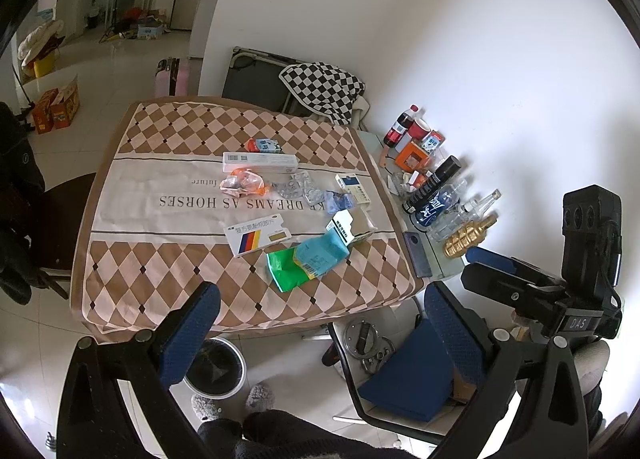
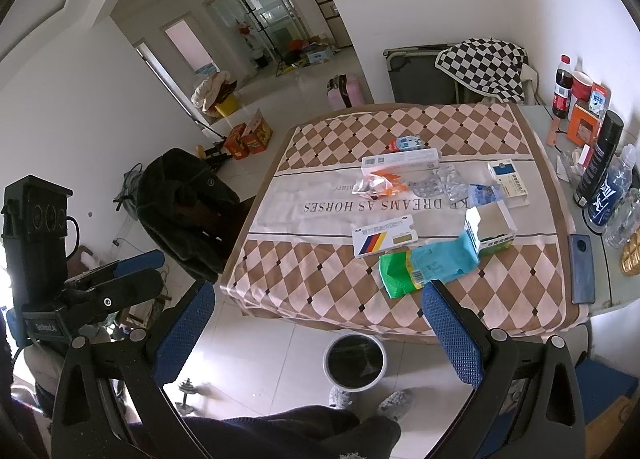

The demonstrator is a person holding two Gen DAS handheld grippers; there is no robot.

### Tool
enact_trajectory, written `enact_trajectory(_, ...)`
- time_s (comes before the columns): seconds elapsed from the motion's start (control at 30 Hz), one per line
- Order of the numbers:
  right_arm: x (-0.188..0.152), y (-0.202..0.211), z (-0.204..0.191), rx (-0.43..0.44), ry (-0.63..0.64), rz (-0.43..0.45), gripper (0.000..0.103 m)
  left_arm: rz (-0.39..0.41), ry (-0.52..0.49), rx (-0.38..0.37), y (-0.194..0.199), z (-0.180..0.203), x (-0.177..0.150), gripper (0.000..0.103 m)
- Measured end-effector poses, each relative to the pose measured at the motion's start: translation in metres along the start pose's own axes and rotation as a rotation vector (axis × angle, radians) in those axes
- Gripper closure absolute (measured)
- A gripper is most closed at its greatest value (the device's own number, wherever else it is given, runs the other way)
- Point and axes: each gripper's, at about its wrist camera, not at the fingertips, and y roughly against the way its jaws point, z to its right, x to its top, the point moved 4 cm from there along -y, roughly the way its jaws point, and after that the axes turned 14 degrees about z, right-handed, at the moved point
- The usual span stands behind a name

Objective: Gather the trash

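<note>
Trash lies in the middle of the checkered tablecloth (image 1: 160, 259): a green wrapper (image 1: 286, 269) (image 2: 396, 273), a teal packet (image 1: 322, 253) (image 2: 442, 261), an open white box (image 1: 352, 227) (image 2: 490, 227), a flat medicine box (image 1: 258, 235) (image 2: 384, 237), blister packs (image 1: 298, 189) (image 2: 440, 183), a crumpled orange wrapper (image 1: 242, 183) (image 2: 376, 185) and a long white box (image 1: 260, 163) (image 2: 400, 159). A round bin (image 1: 214, 367) (image 2: 354, 361) stands on the floor below the table's near edge. My left gripper (image 1: 320, 323) is open and empty above the near edge. My right gripper (image 2: 318, 327) is open and empty, to the left gripper's right (image 1: 516, 279).
Bottles (image 1: 436, 183) (image 2: 600, 163), cartons and a gold object (image 1: 468, 239) crowd the table's right side by the wall. A dark phone (image 1: 418, 255) (image 2: 582, 269) lies there. A chair with a black jacket (image 2: 184, 207) stands left of the table. Blue items (image 1: 408, 375) lie on the floor.
</note>
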Motion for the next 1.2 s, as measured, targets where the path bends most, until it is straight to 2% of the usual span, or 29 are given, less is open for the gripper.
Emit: enact_trajectory(1.2, -0.0020, -0.0032, -0.0013, -0.002, 0.005, -0.001, 0.000, 0.006, 0.006, 0.002, 0.0070, -0.0044, -0.0035, 0.000)
